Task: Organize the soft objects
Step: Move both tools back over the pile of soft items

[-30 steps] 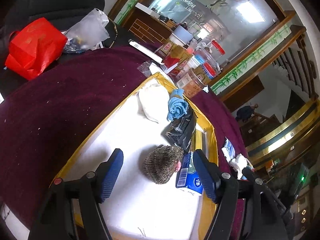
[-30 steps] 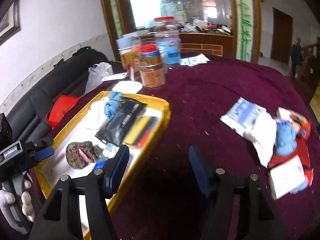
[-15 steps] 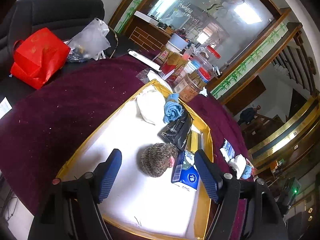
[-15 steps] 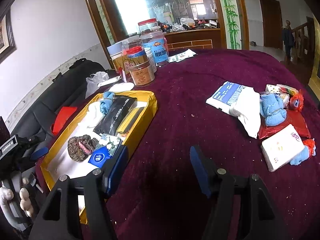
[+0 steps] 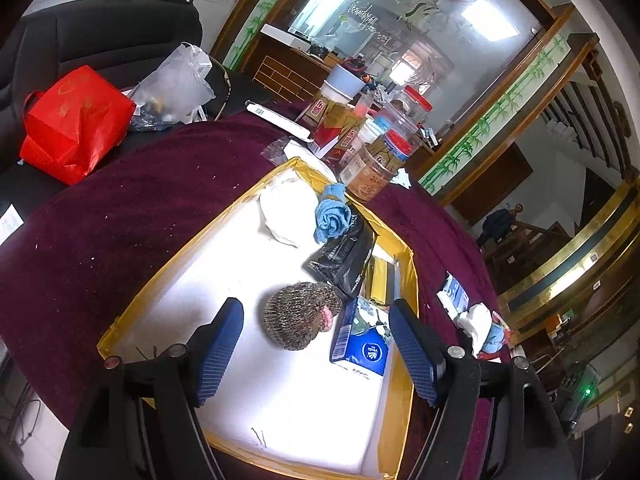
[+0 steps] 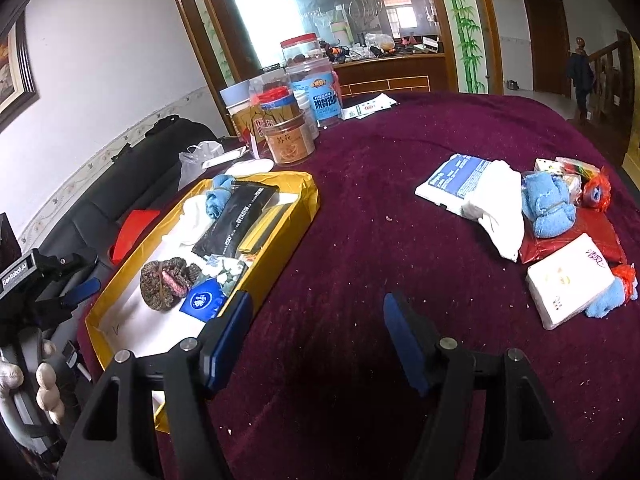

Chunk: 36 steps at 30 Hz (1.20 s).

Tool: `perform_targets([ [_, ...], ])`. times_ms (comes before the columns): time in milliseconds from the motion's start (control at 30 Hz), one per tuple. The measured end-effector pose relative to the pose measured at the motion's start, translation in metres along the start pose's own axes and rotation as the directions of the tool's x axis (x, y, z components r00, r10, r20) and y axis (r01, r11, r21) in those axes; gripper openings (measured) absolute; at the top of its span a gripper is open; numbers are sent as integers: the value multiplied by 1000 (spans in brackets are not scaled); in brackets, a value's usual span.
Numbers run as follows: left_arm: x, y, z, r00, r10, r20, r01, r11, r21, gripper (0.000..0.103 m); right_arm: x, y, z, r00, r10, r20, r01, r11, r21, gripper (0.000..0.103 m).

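Observation:
A yellow tray [image 5: 168,264] [image 6: 306,204] with a white floor holds a brown knitted hat [image 5: 300,316] [image 6: 164,280], a blue tissue pack [image 5: 362,348] [image 6: 204,300], a black pouch [image 5: 344,256], a rolled blue cloth [image 5: 332,216] and a white cloth [image 5: 284,208]. My left gripper [image 5: 316,356] is open and empty above the tray's near end. My right gripper [image 6: 316,340] is open and empty over the maroon tablecloth [image 6: 360,240]. To its right lie a white cloth [image 6: 496,208], a blue sock roll [image 6: 548,204], a white tissue pack [image 6: 568,280] and a red packet [image 6: 600,232].
Jars and boxes [image 6: 288,120] stand at the tray's far end. A red bag [image 5: 72,120] and a plastic bag [image 5: 172,84] lie on a black sofa [image 5: 80,40] beyond the table. The left gripper's body shows in the right wrist view [image 6: 36,284].
Both grippers have drawn back and up; the left one has pulled away from the hat toward the tray's near end. Both stay open and empty.

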<state>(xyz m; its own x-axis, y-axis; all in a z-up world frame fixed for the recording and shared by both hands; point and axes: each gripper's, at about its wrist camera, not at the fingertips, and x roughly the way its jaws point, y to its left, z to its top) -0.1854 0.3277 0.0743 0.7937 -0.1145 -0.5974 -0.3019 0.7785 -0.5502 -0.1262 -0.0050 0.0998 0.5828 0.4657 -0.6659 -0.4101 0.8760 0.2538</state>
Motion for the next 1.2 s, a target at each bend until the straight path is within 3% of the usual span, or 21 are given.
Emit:
perform_targets([
  [300, 6, -13, -2, 1000, 11, -27, -10, 999, 33, 78, -2, -20, 0, 1000, -8, 6, 8, 999, 42, 68],
  [467, 16, -36, -8, 998, 7, -62, -1, 995, 102, 78, -21, -51, 10, 998, -49, 45, 46, 996, 75, 68],
  [533, 18, -51, -10, 998, 5, -64, 5, 988, 157, 78, -36, -73, 17, 992, -100, 75, 92, 991, 96, 77],
  [600, 21, -71, -12, 998, -4, -69, 20, 975, 222, 78, -52, -97, 23, 979, -174, 104, 161, 980, 120, 85],
  [700, 32, -98, -16, 994, -30, -106, 59, 957, 284, 79, -69, -133, 31, 952, -278, 129, 259, 954, 149, 85],
  [867, 60, -145, -26, 979, -62, -195, 129, 928, 350, 79, -73, -193, 40, 926, -351, 136, 313, 919, 241, 85],
  [1067, 95, -206, -49, 961, -36, -273, 161, 876, 454, 79, -61, -247, 33, 936, -328, 127, 264, 895, 360, 85],
  [1200, 136, -252, -70, 949, 8, -316, 177, 816, 551, 79, -55, -265, 26, 959, -264, 102, 199, 886, 419, 85],
])
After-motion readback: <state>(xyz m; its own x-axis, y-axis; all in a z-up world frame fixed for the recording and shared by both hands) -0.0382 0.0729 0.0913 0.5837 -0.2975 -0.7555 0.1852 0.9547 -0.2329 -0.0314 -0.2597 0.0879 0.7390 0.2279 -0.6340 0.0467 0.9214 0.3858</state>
